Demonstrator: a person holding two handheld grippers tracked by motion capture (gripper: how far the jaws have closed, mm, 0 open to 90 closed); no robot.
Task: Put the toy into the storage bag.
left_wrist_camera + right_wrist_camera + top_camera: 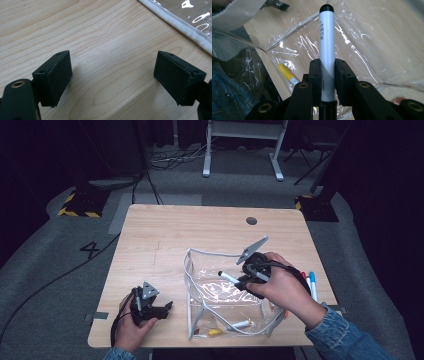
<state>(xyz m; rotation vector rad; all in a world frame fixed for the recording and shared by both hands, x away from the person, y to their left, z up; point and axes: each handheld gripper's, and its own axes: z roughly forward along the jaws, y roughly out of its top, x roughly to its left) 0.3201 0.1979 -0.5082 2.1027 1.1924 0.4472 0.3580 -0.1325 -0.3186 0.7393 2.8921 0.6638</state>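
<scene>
A clear plastic pouch [220,292] with a white zip edge lies on the wooden table [165,235]. My right gripper [245,281] hovers over the pouch, shut on a white marker [229,277] with black ends; in the right gripper view the white marker [327,50] runs up between the jaws of my right gripper [327,72] over the pouch [367,50]. A yellow-capped marker [285,73] lies inside the pouch. My left gripper [167,306] rests at the front left, open and empty; in the left gripper view my left gripper [112,75] stands over bare wood near the pouch's white edge [180,25].
Red and blue markers [311,282] lie on the table right of my right hand. A grommet hole [251,220] sits near the far edge. Desk legs and cables stand on the floor beyond the table.
</scene>
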